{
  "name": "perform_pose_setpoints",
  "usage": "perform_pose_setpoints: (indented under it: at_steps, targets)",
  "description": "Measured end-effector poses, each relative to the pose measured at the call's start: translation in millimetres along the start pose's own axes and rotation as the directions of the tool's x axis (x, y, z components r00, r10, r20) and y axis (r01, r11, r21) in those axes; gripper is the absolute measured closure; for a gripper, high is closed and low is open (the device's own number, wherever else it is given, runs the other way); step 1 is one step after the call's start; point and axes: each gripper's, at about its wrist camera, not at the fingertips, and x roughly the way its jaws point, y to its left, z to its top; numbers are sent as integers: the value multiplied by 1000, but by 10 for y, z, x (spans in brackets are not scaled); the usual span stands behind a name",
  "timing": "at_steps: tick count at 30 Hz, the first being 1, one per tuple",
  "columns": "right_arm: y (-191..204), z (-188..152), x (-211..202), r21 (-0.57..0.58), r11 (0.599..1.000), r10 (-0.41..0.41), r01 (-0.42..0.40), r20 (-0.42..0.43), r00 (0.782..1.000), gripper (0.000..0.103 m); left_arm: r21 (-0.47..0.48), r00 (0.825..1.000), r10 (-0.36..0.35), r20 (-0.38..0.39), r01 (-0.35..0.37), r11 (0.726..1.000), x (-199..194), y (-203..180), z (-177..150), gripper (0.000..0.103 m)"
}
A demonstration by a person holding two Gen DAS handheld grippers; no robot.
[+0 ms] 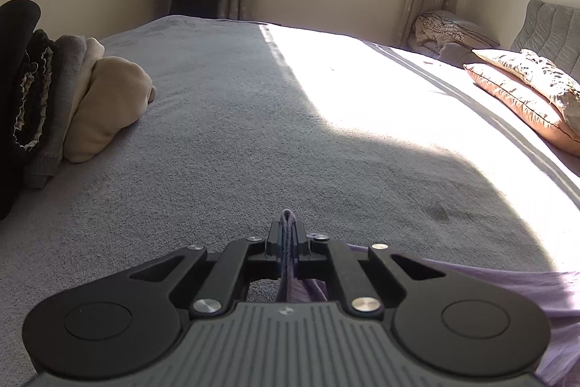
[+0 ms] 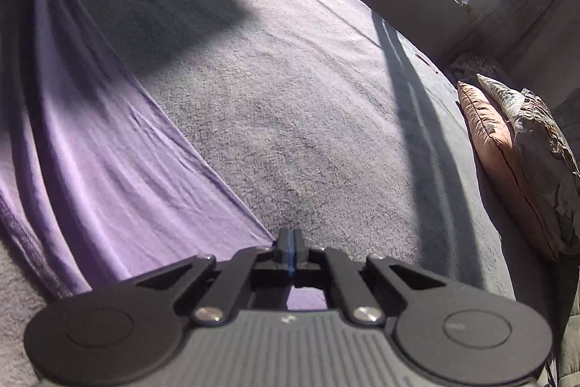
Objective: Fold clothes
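Here the grey bed [image 1: 224, 133] filled both views, its blanket half in window light, and everything else sat on it. To the left of the left hand-held gripper [image 1: 288, 231], well apart from it, stood a stack of folded clothes [image 1: 83, 104], beige at the near end and dark at the far one. To the right of the right hand-held gripper [image 2: 289, 243], against the headboard side, leaned two pillows [image 2: 514, 162].

The lilac garment [image 2: 101, 133] was the thing in hand. It lay on the bed as a long band, its long axis running from the right hand-held gripper away up and to the left toward the far corner of that view, where it narrowed to a bunched end. In the left wrist view the same cloth spread out low and to the right of the left hand-held gripper, so the garment appeared stretched between the two hands.

The left hand-held gripper was closed on a fold of the lilac garment, a ridge of cloth standing up between its fingers [image 1: 301, 231]. The right hand-held gripper was fully closed at the garment's near corner; lilac showed beneath the jaws, but none was plainly seen between the pads, so I cannot tell whether it held the corner. Neither hand looked nearer: each was at its own end.
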Motion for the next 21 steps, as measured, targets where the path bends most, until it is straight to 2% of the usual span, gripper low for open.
perform_pose_setpoints:
  at_steps: [1,5,7,8,9,10,11,13,15,17,21]
  targets:
    - [-29,8,-14,16,1000,-7,7,14,1000,103,-5,1000,-1,3,1,1000,-2,2,6,98]
    - [-184,41,-54,89,986,-146,140,69,987,103,-19,1000,-17,8,18,1000,-1,3,15,98]
    - [-226,66,-58,112,982,-162,153,70,984,103,-16,999,-33,3,33,999,9,-7,11,98]
    - [-232,98,-67,119,986,-125,116,67,990,100,-11,999,-34,-1,34,999,11,-13,5,98]
    - [-229,152,-95,128,992,-31,21,77,997,99,-5,999,-35,-4,35,999,14,-19,-2,98]
    - [-203,212,-131,135,988,58,-72,101,993,87,-7,999,-38,-6,38,999,14,-20,-6,98]
    - [-174,273,-168,141,977,144,-161,127,981,67,-13,999,-43,-8,42,999,14,-15,-6,98]
    - [-27,455,-257,123,953,252,-277,191,949,54,-18,999,-46,-9,46,999,14,-7,-5,98]
    - [131,660,-249,55,921,367,-385,203,908,54,-17,999,-46,-10,46,999,21,12,0,98]
    - [291,873,-124,-10,884,464,-468,138,875,54,-23,999,-46,-10,46,999,26,31,8,98]
    - [390,1044,172,-13,848,530,-530,39,847,51,-47,999,-52,-6,52,998,10,90,34,98]
